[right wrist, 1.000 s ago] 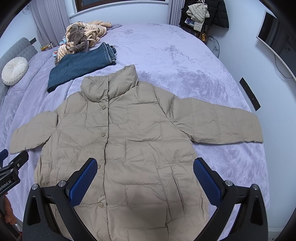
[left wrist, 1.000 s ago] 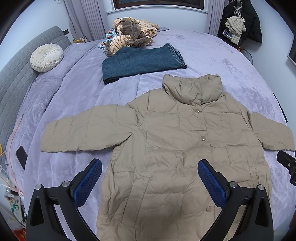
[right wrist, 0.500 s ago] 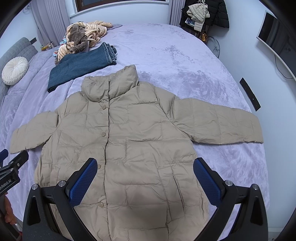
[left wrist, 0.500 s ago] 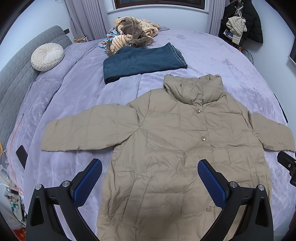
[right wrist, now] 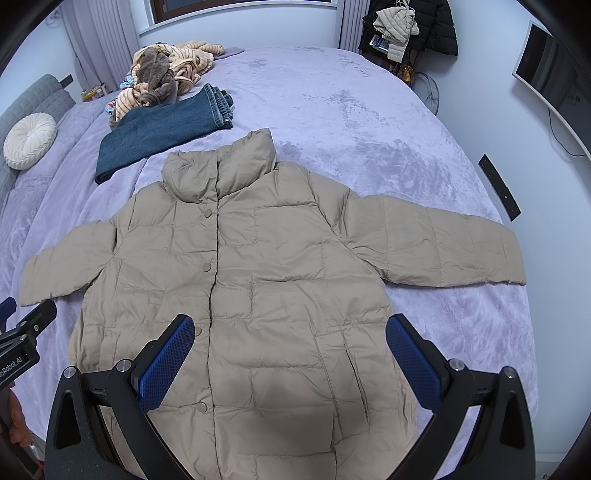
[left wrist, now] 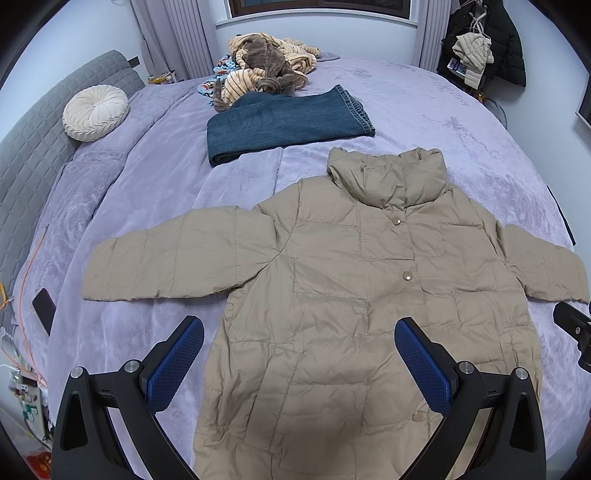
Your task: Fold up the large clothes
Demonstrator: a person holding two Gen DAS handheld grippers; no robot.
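Though unfolded: 1 jacket [left wrist: 369, 295], 2 sleeves

jacket [left wrist: 354, 306] on bed [left wrist: 443, 122], jeans [left wrist: 288, 123] behind

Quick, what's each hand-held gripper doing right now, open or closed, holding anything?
Left hand-held gripper: open, holding nothing, above the beige puffer jacket.
Right hand-held gripper: open, holding nothing, above the same jacket.

Lavender bedspread [left wrist: 424, 110] covering the large bed. Grey quilted headboard [left wrist: 33, 147] standing at left, round cream cushion [left wrist: 95, 112] leaning on it. Window [left wrist: 317, 7] sitting in far white wall, grey curtains [left wrist: 177, 33] hanging beside. Dark coats [right wrist: 413, 26] hanging in corner. Monitor [right wrist: 546, 74] mounted on right wall.
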